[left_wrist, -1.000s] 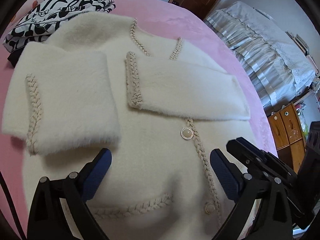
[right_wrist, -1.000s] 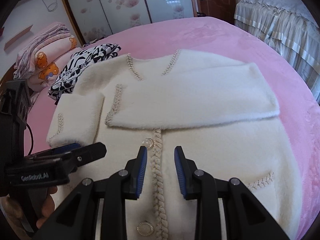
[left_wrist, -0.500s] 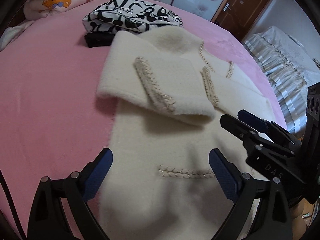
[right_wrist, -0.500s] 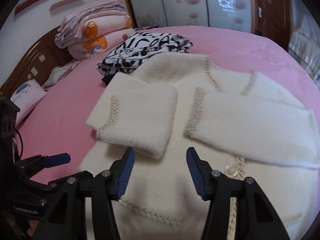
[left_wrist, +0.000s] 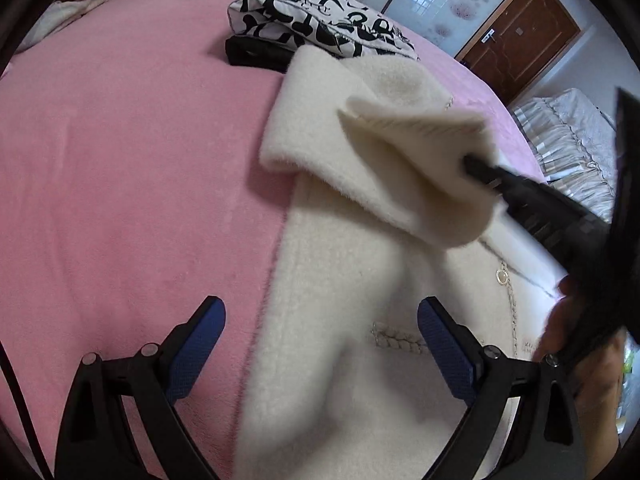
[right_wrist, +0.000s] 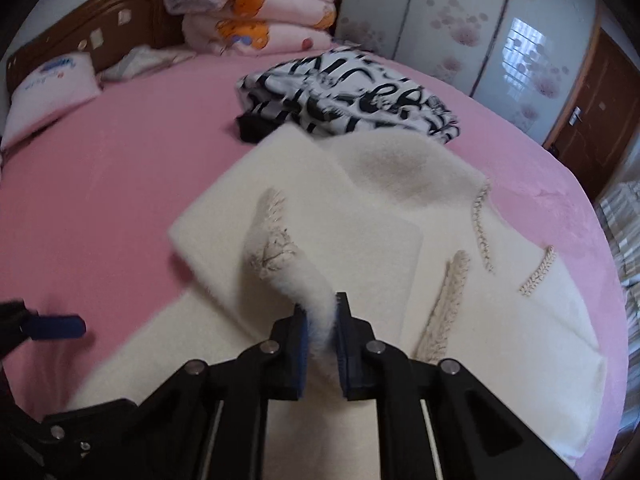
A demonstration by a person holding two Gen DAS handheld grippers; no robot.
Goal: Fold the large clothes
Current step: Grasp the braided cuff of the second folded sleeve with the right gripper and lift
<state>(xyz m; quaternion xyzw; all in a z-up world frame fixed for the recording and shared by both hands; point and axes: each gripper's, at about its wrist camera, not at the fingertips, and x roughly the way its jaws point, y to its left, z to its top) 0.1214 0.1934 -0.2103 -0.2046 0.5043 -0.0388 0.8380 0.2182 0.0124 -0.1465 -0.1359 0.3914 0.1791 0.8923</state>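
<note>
A cream fuzzy cardigan [left_wrist: 360, 280] with braided trim lies front-up on the pink bed cover [left_wrist: 120, 160]. Its folded sleeve [right_wrist: 280, 248] is raised at the cuff. My right gripper [right_wrist: 322, 320] has its jaws closing, and the pads pinch the cuff's fluffy edge. In the left wrist view the right gripper [left_wrist: 480, 168] reaches in from the right and holds the sleeve [left_wrist: 400, 168] up off the cardigan's body. My left gripper [left_wrist: 322, 340] stands open above the cardigan's side edge, with nothing pressed between its blue pads. One left fingertip [right_wrist: 52, 326] shows at the right wrist view's left edge.
A folded black-and-white patterned garment [right_wrist: 352, 96] lies just beyond the cardigan's collar. Stacked pink blankets [right_wrist: 256, 20] and a pillow [right_wrist: 48, 84] sit by the wooden headboard. A second bed [left_wrist: 572, 140] stands off to the right, and a hand [left_wrist: 560, 320] shows at the right.
The right gripper has shut on the sleeve's cuff and lifted it off the cardigan. The left gripper has shifted toward the cardigan's side edge and stays open.
</note>
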